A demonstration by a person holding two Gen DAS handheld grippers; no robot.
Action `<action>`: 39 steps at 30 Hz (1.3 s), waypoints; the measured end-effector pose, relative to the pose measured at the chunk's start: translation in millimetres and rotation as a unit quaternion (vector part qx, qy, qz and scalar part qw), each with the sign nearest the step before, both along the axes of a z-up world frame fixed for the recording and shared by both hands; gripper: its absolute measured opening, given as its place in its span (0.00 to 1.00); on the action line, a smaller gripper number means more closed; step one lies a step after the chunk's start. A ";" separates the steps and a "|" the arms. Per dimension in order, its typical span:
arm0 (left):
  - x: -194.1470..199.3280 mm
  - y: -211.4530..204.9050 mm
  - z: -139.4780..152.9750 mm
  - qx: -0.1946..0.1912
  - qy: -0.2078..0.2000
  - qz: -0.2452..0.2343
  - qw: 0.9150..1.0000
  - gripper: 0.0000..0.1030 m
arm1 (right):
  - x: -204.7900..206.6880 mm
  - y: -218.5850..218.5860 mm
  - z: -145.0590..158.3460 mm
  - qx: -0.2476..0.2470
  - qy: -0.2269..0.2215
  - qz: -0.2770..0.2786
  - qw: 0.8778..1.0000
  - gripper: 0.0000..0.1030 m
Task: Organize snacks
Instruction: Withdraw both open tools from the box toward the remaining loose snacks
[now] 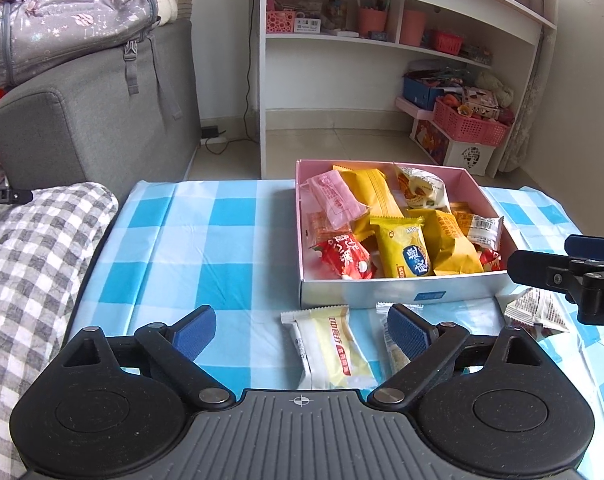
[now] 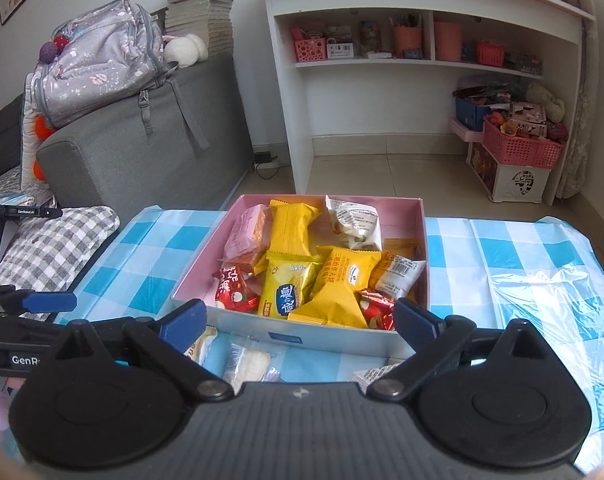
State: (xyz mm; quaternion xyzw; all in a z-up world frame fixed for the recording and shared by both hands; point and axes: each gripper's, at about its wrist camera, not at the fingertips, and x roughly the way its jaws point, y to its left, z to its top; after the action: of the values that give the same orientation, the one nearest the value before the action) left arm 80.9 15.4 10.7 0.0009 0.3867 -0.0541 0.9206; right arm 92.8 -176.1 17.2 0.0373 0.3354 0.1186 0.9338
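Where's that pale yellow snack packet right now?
In the left wrist view, the pale yellow packet lies on the checked tablecloth, just before the snack box, between the open left gripper fingers.

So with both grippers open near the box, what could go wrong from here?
The pale yellow packet and the clear-wrapped one lie close together, so the left gripper might pinch both. The box is already heaped; added packets may slide out. The right gripper hovers close and could collide.
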 end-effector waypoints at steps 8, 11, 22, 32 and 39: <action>-11.8 5.7 -14.1 0.012 0.001 -0.010 1.000 0.93 | -14.6 10.7 -9.3 -0.016 -0.004 0.028 0.999 0.97; -14.2 11.0 -18.4 0.004 0.004 -0.011 1.000 0.93 | -20.7 12.4 -11.9 -0.022 -0.008 0.034 0.999 0.97; 1.2 13.8 -52.0 -0.022 0.016 -0.040 0.999 0.92 | -18.0 15.0 -34.8 -0.056 0.005 0.092 0.994 0.77; 18.7 -8.6 -72.7 -0.027 0.038 -0.035 0.998 0.88 | -6.6 14.0 -62.6 -0.096 0.063 0.139 0.984 0.49; 28.9 -13.2 -80.8 -0.023 0.056 -0.016 0.998 0.78 | -1.5 19.2 -76.6 -0.136 0.081 0.154 0.975 0.47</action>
State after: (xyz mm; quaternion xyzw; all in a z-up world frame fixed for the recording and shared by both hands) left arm 109.8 2.1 -70.1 -0.0174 0.4365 -0.0781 0.8961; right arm 91.3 -156.9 -59.3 -0.1328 0.4249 0.2105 0.8703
